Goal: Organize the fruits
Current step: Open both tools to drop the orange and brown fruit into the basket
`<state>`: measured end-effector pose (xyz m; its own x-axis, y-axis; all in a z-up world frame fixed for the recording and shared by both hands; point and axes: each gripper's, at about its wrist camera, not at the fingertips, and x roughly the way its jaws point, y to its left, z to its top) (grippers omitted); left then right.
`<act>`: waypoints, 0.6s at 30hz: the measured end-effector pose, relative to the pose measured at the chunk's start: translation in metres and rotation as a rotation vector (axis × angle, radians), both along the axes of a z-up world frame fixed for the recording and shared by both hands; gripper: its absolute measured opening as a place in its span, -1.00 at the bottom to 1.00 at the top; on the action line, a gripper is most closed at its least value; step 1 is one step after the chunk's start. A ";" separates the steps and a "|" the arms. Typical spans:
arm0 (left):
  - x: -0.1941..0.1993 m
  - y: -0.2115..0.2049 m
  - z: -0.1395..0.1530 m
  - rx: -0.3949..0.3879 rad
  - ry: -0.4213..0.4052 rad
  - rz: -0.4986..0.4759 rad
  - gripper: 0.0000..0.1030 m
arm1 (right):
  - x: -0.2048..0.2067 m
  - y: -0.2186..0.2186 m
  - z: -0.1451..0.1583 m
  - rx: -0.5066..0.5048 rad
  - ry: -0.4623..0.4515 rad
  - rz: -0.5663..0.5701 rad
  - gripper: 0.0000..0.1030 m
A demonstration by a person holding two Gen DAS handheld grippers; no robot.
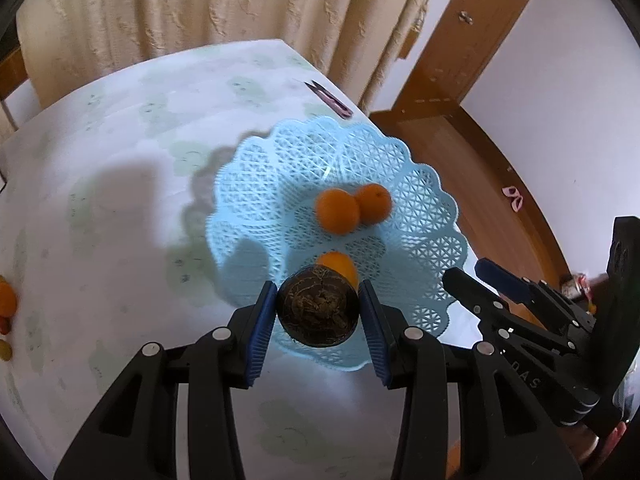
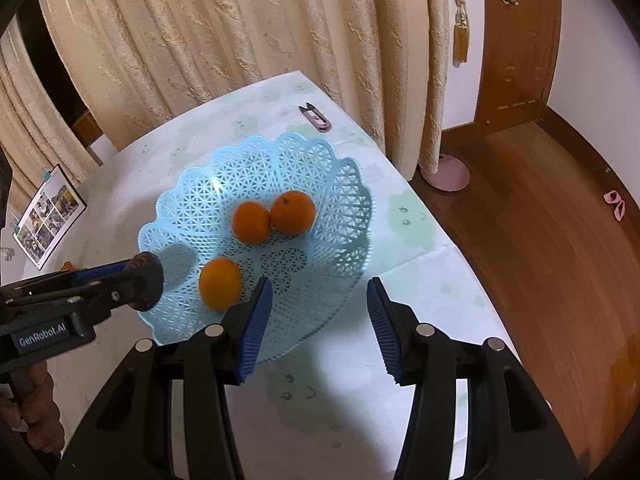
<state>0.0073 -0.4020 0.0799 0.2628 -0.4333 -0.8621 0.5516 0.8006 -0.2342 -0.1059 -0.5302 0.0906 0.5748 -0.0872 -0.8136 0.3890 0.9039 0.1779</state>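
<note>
We hold a dark round fruit point(image 1: 317, 306), perhaps a passion fruit, clamped in the left hand-held gripper point(image 1: 318, 312) above the near rim of the blue lattice basket point(image 1: 420, 200). We should lower it beside the three oranges point(image 1: 338, 212) before releasing. The right hand-held gripper point(image 2: 320, 320) is apart and empty. We read "GenRobot.AI" point(image 2: 42, 336).

A: What's in the basket point(image 2: 192, 216)?
B: 3 oranges: two touching at centre point(image 2: 251, 223) point(image 2: 293, 207), one point(image 2: 220, 283) nearer the rim.
A: Grippers?
B: Right gripper point(image 2: 320, 322) spread wide, nothing btwn. Left gripper point(image 2: 138, 280) clamps a dark round fruit point(image 2: 149, 280) over the basket's left edge.
</note>
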 end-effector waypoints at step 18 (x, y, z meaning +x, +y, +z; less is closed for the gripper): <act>0.025 0.060 0.008 0.034 -0.022 0.163 0.52 | 0.040 0.031 0.005 0.013 -0.034 0.090 0.15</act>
